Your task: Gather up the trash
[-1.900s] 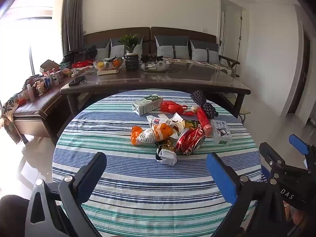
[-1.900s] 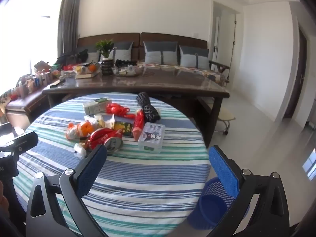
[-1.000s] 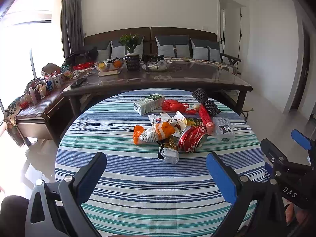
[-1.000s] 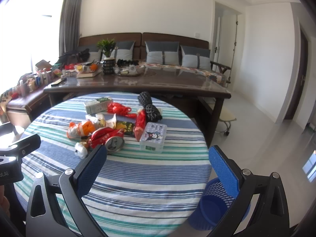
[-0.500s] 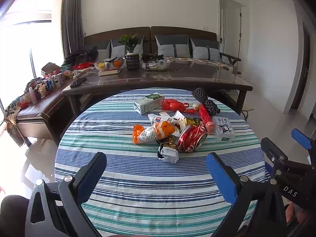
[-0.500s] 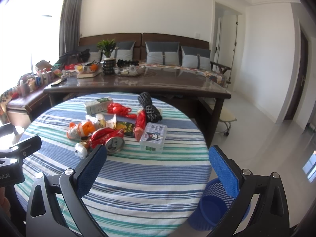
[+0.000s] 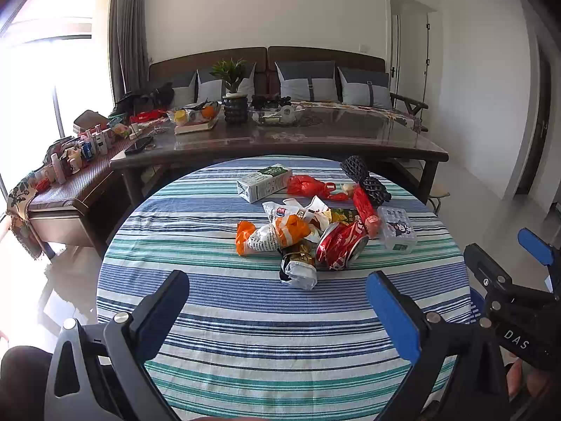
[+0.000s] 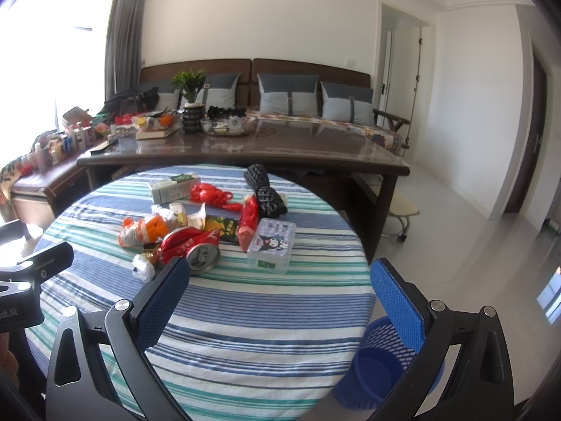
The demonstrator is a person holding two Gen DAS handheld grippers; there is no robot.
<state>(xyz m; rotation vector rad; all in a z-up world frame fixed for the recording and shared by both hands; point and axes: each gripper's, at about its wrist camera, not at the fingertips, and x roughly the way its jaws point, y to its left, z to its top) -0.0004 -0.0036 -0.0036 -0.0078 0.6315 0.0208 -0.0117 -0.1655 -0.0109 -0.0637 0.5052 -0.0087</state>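
Hovering: both claws hang over the near edge of the round striped table (image 7: 217,315), neither touching anything, so by the look of it the collecting has not begun.
Left claw: the left gripper (image 7: 277,301) is spread wide with nothing between its jaws, aimed at the litter heap from the near side.
Milk carton: the green-and-white carton (image 7: 263,182) lies on its side at the far left of the heap, a little apart from the rest.
Orange wrappers: crumpled orange-and-white bags (image 7: 270,233) sit at the heap's near left, pressed against other papers.
Foil wrapper: a balled silver-and-gold wrapper (image 7: 298,268) lies nearest the left claw and looks like the easiest first pick.
Red can: the crushed can (image 8: 196,245) lies on its side, open end toward the cameras, touching the foil wrapper's neighbours.
Plastic box: a clear lidded box (image 8: 271,245) with a cartoon print rests flat at the heap's right.
Right claw: the right gripper (image 8: 280,294) is likewise spread wide and empty, nearer the can and box.
Bin: the blue mesh basket (image 8: 382,361) stands on the floor below the table's right edge, seemingly empty.
Next move: one claw likely needs to reach forward, close on a single loose piece, then carry it right and down to the bin; thin wrappers may slip or drag neighbours along.
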